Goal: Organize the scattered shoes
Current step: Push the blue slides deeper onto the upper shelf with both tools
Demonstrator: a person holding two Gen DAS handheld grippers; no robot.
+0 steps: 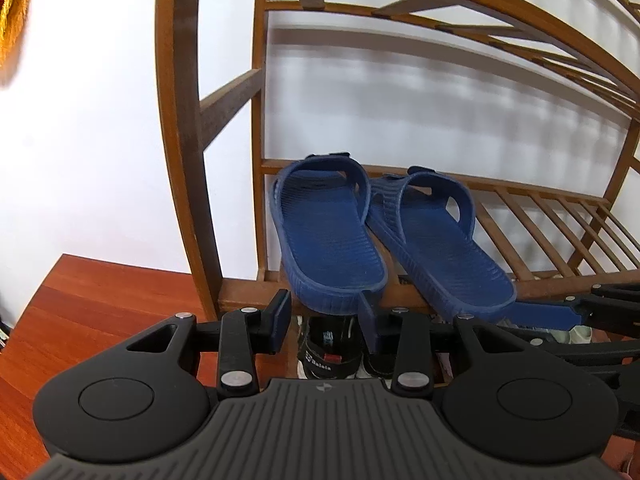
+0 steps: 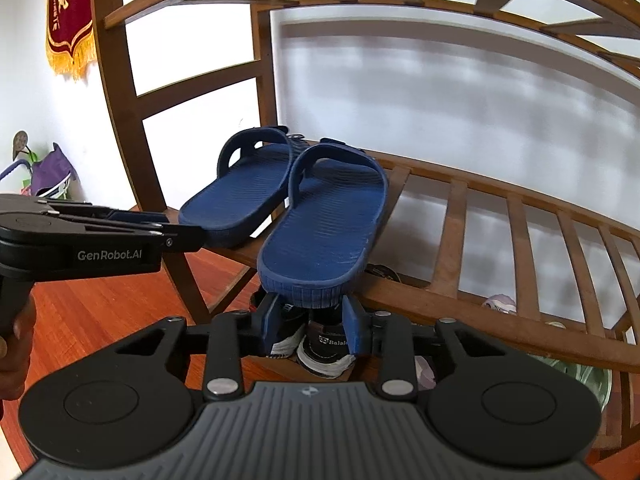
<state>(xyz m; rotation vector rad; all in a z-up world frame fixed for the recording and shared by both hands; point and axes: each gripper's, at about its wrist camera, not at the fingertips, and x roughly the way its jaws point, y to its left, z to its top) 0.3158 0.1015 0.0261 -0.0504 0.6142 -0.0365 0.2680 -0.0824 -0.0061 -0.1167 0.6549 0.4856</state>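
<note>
The left gripper (image 1: 324, 320) has its jaws open, one on each side of the heel of the left slipper (image 1: 330, 232), not squeezing it. The right gripper (image 2: 314, 322) is the same: jaws open, sitting on both sides of the heel of the right slipper (image 2: 324, 224). Both blue slippers lie side by side just past the jaws, on the slatted shelf (image 2: 516, 220) of the wooden shoe rack (image 1: 180, 120).

Both heels stick out over the shelf's front edge. I think a bump from a jaw while pulling away could tip a slipper off, down toward the sneakers (image 2: 320, 346) below.

The right view shows the left gripper from the side and a red banner (image 2: 70, 12) on the wall. The left view shows only part of the right gripper, at its edge.
</note>
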